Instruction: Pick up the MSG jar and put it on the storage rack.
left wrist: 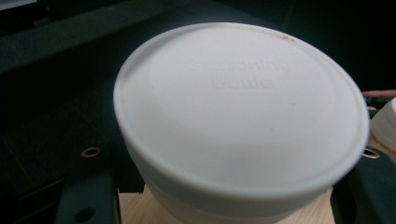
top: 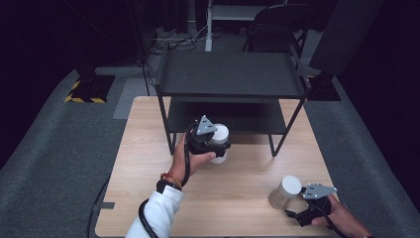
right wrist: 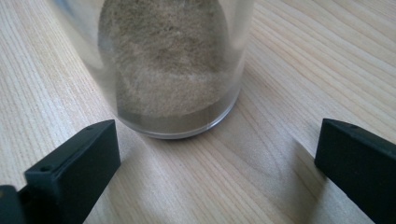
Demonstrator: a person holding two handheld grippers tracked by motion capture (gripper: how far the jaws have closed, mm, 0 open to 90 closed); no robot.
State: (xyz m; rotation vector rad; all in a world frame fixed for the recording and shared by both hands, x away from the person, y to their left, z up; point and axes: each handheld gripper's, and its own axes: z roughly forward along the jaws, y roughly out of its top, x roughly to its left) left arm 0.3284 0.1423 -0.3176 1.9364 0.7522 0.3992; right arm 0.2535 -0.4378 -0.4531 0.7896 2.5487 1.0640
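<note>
A jar with a white lid point(top: 221, 133) point(left wrist: 243, 107) is just in front of the black rack's lower shelf point(top: 247, 118). My left gripper point(top: 219, 147) point(left wrist: 224, 207) is shut on the jar's sides below the lid, which hides the body. Near the table's front right, a clear jar of brownish powder with a white lid point(top: 285, 191) point(right wrist: 173, 65) stands on the wood. My right gripper point(top: 293, 206) point(right wrist: 217, 154) is open just short of it. The jaws are spread wider than the jar and do not touch it.
The black two-tier rack point(top: 230, 74) stands at the back of the wooden table point(top: 148, 163), its legs on the tabletop. A black chair point(top: 277, 29) and cables are on the floor behind. Bare wood lies between the two jars.
</note>
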